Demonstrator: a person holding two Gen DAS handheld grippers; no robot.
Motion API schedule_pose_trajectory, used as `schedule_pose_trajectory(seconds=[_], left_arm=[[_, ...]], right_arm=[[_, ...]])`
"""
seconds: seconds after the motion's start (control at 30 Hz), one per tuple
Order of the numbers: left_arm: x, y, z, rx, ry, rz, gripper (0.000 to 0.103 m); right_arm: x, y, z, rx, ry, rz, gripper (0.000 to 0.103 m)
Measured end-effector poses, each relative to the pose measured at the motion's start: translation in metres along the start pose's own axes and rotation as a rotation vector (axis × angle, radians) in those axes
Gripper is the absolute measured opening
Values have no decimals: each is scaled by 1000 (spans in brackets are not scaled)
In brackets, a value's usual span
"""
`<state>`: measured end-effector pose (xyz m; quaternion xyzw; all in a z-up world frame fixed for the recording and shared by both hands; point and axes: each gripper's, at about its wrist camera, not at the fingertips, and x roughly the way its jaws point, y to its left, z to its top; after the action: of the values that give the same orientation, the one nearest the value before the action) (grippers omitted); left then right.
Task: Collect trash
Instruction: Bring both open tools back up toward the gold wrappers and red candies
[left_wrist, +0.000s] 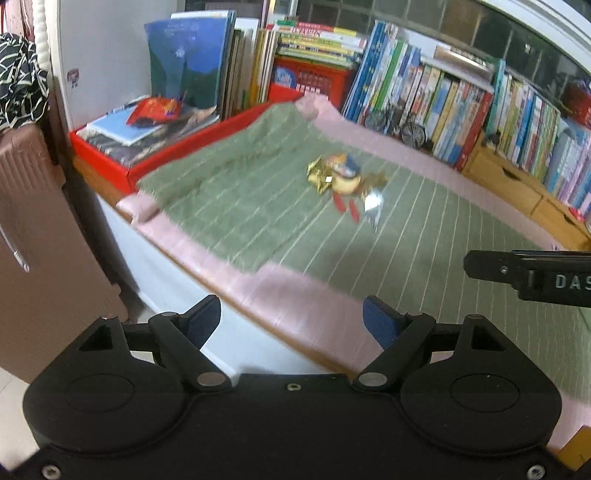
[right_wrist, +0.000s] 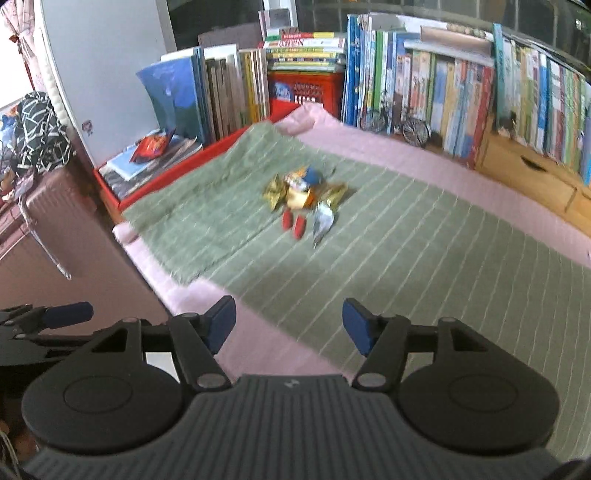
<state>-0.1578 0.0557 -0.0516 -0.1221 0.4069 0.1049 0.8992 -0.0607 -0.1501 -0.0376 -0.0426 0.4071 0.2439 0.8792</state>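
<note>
Trash (left_wrist: 341, 179) lies in one small heap near the middle of the green striped towel (left_wrist: 229, 206), which is spread over the pink cover (left_wrist: 295, 295) of the bed. Both of my tools are above the near edge of the bed, well apart from the heap. My left gripper (left_wrist: 291, 323) has its jaws spread, nothing between the blue pads. My right gripper (right_wrist: 288, 325) is likewise spread and empty. I judge the collection as not yet begun or at a pause: every wrapper visible is on the towel, and no bin or bag shows in either view, so I cannot tell where the pieces must go. Heap contents, as far as the blur allows: gold foil wrappers (right_wrist: 275, 194), one blue-and-orange packet (right_wrist: 304, 184), two red strips (right_wrist: 293, 221) and one silver wrapper (right_wrist: 323, 221). The red strips lie side by side, long axes running from the heap toward my near edge of the bed, slightly slanted. The silver wrapper's long axis runs roughly the same way, its narrow end pointing toward me. The gold wrappers are crumpled; I cannot assign them an axis. Books (right_wrist: 424, 85) line the far side.
</note>
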Motion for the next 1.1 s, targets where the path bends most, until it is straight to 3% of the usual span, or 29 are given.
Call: schedule_pose_trajectory(seconds=[0.1,0.3,0.5,0.7,0.8,0.9,1.1], left_arm=[[9,-15,21,-23,-19,-4,78],[44,-51,70,-1,-14,35,53],[106,-83,107,-17,31,52,48],[180,-99,112,-72,118,83,47],[209,-102,111,-82,146,93,36],[229,-101,112,-101,160,92,28],[244,-102,111,-62,138,61,23]], right_arm=[[9,-13,24,-31,-13,14,75],[25,-50,80,-19,-46,53,75],[64,-95,126,-19,-59,74,75],[126,-119,137,-11,34,145,74],[160,-124,138,-3,107,205,73],[188,-128,140,41,156,254,72],[233,-127,145,89,203,312,72]])
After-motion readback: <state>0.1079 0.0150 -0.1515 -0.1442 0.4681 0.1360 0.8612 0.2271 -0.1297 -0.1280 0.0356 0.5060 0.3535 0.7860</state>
